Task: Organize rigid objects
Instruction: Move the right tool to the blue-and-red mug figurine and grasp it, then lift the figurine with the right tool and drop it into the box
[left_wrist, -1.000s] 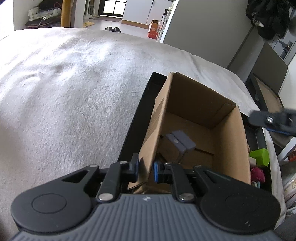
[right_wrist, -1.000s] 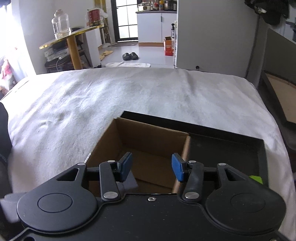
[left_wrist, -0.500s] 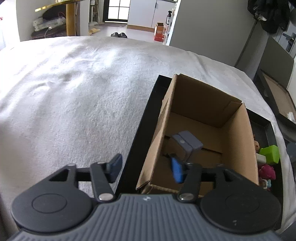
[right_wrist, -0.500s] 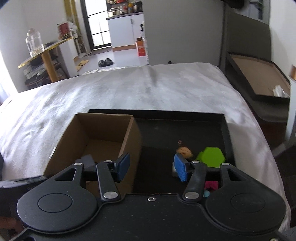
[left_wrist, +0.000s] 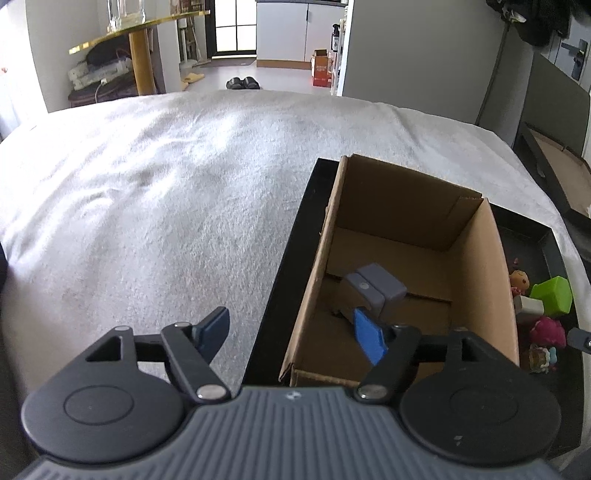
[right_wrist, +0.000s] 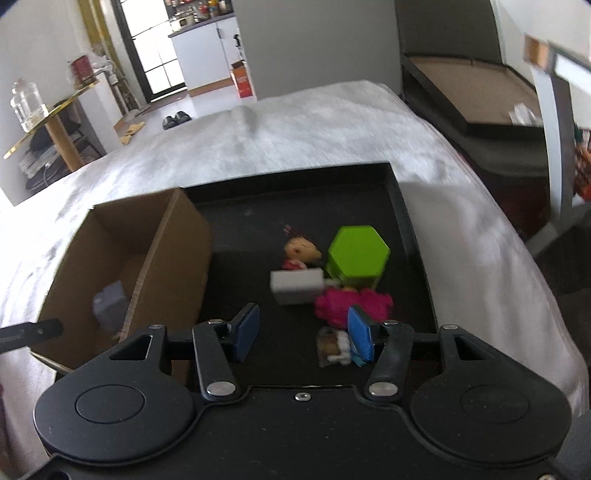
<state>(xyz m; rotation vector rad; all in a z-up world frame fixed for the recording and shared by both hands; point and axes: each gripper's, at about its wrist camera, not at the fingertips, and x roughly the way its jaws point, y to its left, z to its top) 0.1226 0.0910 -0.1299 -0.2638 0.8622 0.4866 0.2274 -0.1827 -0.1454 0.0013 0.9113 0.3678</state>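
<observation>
One grey block (left_wrist: 373, 291) lies inside the cardboard box (left_wrist: 491, 258); green block (right_wrist: 356, 256), white block (right_wrist: 297, 286) and figurines (right_wrist: 299, 253) remain beside it on the black tray (right_wrist: 402, 206), with left gripper (left_wrist: 291, 332) and right gripper (right_wrist: 303, 334) both wide and empty.

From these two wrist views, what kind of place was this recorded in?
Most likely a lived-in home: slippers lie on the floor by a glass door, kitchen cabinets stand behind, and the black tray sits on a white cloth-covered surface.

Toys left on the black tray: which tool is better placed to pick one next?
Probably the right tool: open, pointed at the toys beside the cardboard box, with the pink toy just ahead. The left tool, also open, straddles the box's left wall.
</observation>
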